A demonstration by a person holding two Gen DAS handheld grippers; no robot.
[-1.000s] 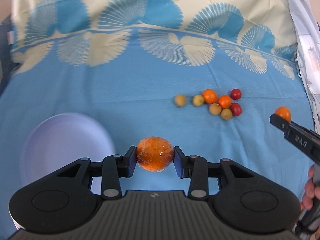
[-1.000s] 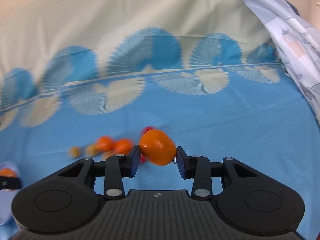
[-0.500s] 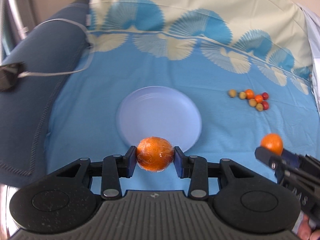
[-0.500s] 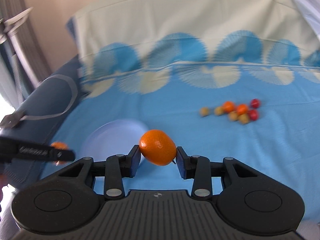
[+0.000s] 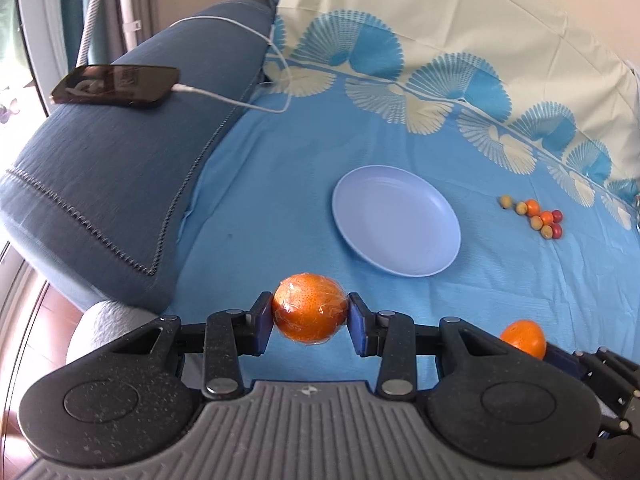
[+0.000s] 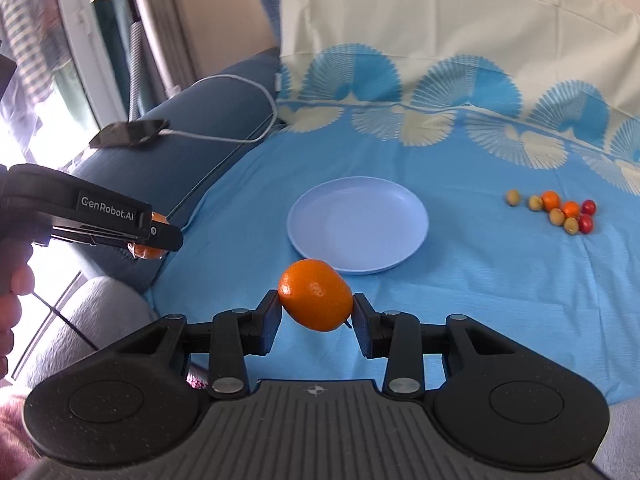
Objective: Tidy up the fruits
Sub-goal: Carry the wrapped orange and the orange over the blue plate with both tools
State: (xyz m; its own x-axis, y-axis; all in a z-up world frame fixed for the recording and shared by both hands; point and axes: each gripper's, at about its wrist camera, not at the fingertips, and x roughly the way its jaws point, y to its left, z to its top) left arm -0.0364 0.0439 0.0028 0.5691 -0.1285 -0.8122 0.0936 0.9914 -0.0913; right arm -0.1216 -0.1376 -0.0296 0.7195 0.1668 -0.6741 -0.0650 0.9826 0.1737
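Note:
My left gripper (image 5: 310, 318) is shut on a plastic-wrapped orange (image 5: 310, 308), held in the air to the near left of the pale blue plate (image 5: 396, 220). My right gripper (image 6: 316, 306) is shut on a bare orange (image 6: 316, 294), hovering just in front of the plate (image 6: 358, 224). In the left wrist view the bare orange (image 5: 524, 338) shows low at the right. In the right wrist view the left gripper (image 6: 154, 234) shows at the left with the wrapped orange (image 6: 150, 251) mostly hidden behind its fingers. A cluster of several small fruits (image 5: 536, 216) (image 6: 560, 210) lies to the right of the plate.
A blue patterned sheet (image 5: 280, 184) covers the seat. At the left rises a dark blue sofa arm (image 5: 120, 168) with a phone (image 5: 116, 85) and its white cable (image 5: 248, 36) on it. A hand (image 6: 12, 300) grips the left tool.
Both grippers swung left, away from the small fruits, each carrying its orange. The plate went from the left to the middle of both views, and the sofa arm with the phone came into sight.

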